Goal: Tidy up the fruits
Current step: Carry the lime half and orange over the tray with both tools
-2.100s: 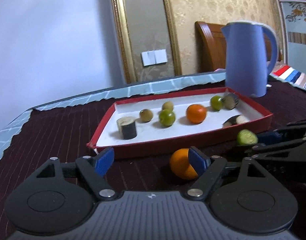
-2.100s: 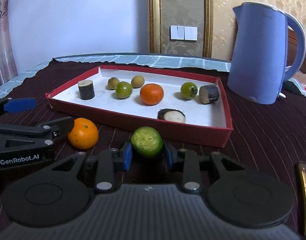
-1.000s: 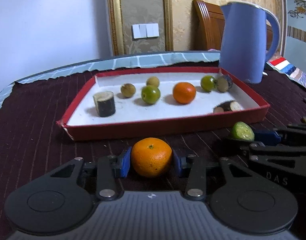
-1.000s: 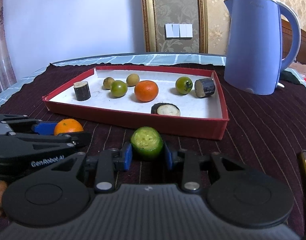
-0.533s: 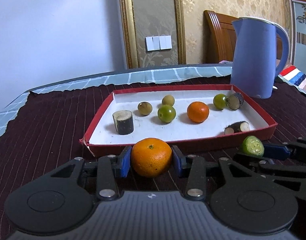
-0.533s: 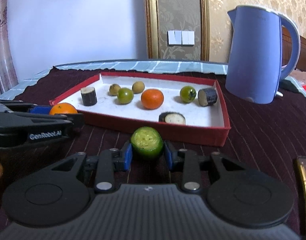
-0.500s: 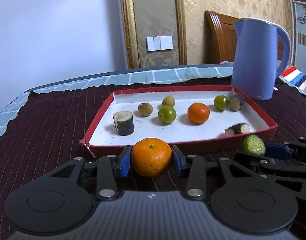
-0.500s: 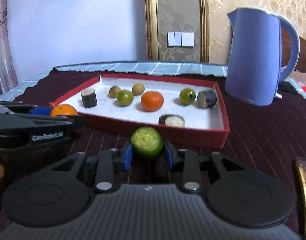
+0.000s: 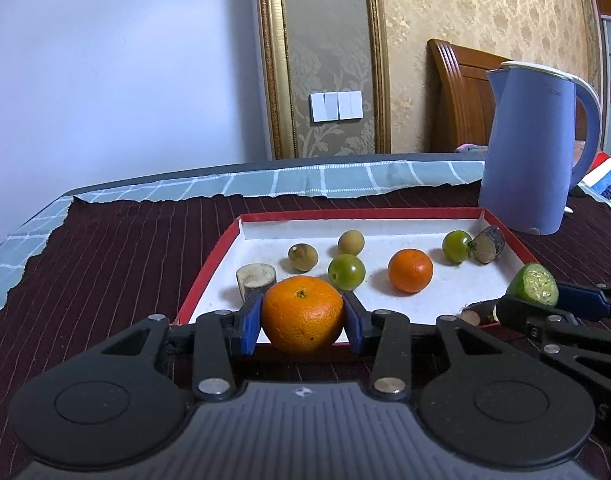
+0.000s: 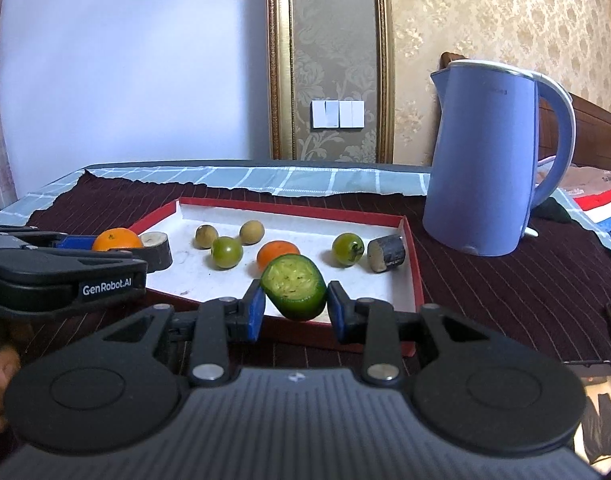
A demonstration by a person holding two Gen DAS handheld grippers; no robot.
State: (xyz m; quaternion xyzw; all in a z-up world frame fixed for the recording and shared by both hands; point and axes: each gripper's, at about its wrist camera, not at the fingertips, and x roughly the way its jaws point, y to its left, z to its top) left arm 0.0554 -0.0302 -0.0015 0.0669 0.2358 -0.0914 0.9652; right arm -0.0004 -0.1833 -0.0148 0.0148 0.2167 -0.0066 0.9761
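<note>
Behind right gripper (image 9: 543, 300), dark cut piece (image 9: 479, 314) half hidden

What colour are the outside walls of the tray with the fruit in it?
Red, with a white inside; the tray shows best in the right wrist view.

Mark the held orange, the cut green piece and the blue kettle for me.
held orange (image 9: 302, 314), left wrist view, front of its peel.
cut green piece (image 10: 293, 280), right wrist view, pale cut face.
blue kettle (image 10: 481, 176), right wrist view, middle of its body.
</note>
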